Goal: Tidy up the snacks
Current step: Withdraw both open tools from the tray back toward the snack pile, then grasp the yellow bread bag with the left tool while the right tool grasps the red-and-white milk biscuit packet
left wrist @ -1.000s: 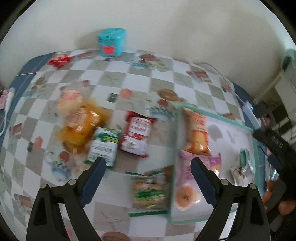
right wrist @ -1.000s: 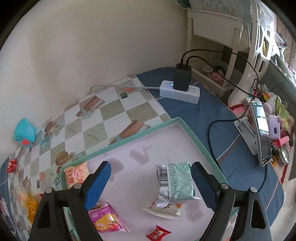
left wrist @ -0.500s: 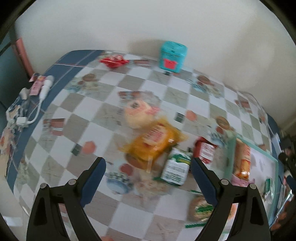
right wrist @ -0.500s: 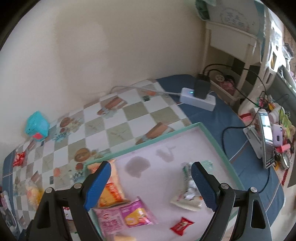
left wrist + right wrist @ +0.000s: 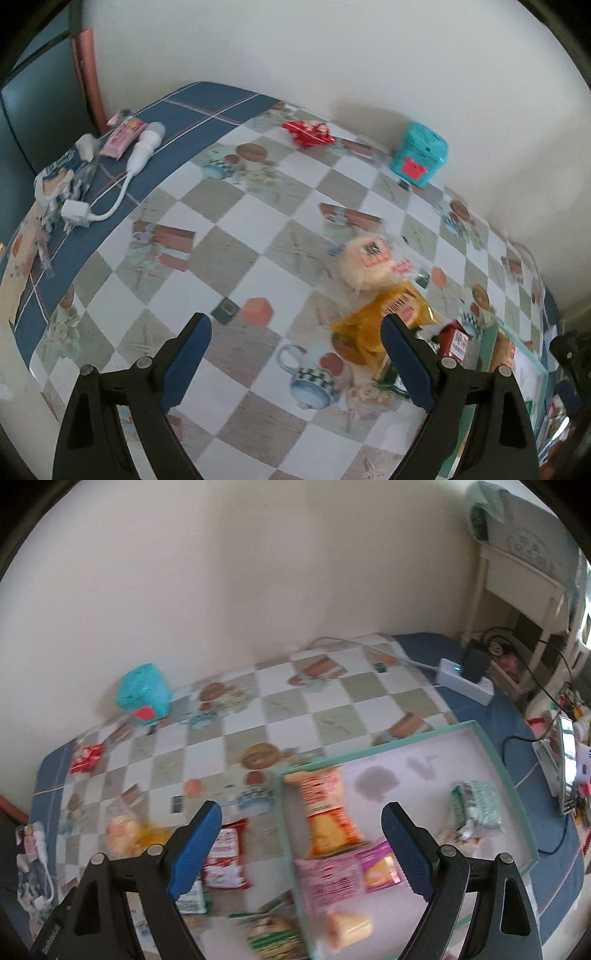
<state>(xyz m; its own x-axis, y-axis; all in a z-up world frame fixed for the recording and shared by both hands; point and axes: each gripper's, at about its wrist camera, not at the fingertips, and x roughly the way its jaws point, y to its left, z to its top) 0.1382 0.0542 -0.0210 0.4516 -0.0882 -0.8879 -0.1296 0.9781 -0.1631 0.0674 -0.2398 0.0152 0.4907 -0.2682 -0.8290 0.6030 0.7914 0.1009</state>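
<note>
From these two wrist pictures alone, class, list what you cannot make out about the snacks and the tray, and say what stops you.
- Printed names on the orange packet and pink packet: motion blur, right wrist view.
- Green packet: mostly hidden behind the left gripper finger, left wrist view.
- Tray near corner: cut off by the bottom edge and the right gripper.
- Red wrapper contents: too small.

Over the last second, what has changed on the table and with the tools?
Both views swung left: the left tool now faces bare checkered cloth, the right tool straddles the teal-rimmed tray's left edge. Nothing was gripped or released. Both stayed open; the green-white packet and other snacks lie unmoved.
</note>
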